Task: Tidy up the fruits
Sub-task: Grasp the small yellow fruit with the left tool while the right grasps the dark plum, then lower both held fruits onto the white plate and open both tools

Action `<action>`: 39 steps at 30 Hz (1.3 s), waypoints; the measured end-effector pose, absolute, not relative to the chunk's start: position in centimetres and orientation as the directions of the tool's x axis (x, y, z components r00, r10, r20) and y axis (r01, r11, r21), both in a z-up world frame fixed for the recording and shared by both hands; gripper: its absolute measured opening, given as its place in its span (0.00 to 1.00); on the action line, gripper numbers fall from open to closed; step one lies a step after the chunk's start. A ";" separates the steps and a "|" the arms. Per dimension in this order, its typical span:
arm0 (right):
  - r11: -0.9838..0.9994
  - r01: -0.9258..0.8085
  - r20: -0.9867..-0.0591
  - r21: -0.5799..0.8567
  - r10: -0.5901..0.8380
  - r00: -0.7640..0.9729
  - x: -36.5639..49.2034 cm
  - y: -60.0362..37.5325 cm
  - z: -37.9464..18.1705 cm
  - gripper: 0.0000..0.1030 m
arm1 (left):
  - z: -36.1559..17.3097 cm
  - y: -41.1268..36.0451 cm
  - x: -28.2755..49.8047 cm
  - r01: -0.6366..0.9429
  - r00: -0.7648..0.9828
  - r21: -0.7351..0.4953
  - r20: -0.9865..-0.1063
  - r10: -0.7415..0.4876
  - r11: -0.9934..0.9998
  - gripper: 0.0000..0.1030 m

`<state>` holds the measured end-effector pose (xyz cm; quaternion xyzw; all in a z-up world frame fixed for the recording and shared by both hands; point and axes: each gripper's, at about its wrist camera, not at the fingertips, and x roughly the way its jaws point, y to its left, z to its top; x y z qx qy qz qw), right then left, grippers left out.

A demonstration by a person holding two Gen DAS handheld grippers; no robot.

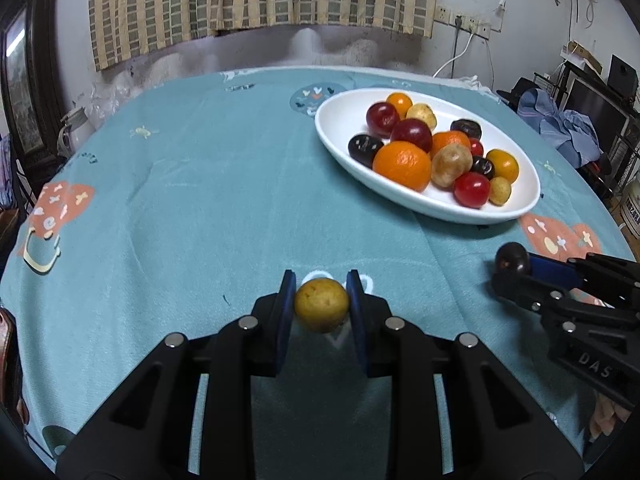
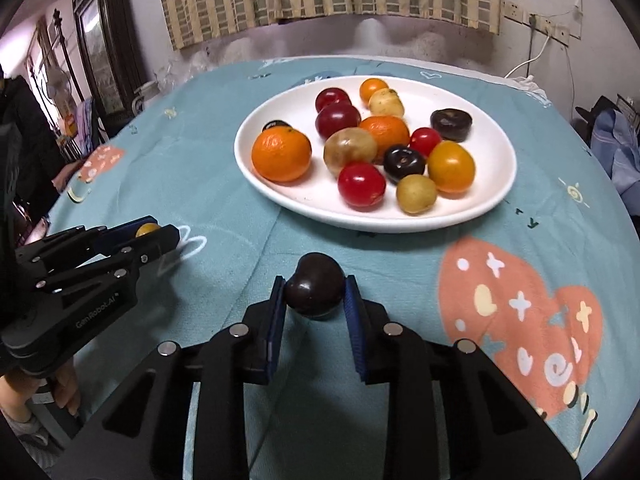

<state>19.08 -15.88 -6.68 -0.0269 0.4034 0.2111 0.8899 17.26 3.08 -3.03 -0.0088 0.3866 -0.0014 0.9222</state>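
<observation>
While the left gripper (image 1: 321, 300) pinches a yellow fruit (image 1: 321, 305), the right gripper (image 2: 315, 290) clamps a dark plum (image 2: 314, 290) near the plate (image 2: 256, 136).

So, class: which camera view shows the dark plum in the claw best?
The right wrist view: the dark plum sits centred between the right claw's blue pads. In the left wrist view it is small, at the right edge, partly hidden.

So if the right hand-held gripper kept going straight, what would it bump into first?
Probably the teal tablecloth just short of the white plate, since the right hand-held gripper, holding a dark plum, points downward. Depth is uncertain.
</observation>
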 end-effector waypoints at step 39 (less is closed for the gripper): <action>0.939 -0.317 -0.563 0.131 0.334 0.756 25.4 -20.9 1.0 0.28 | 3.5 -3.4 24.3 0.051 0.829 0.093 -0.559 0.010 0.994 0.25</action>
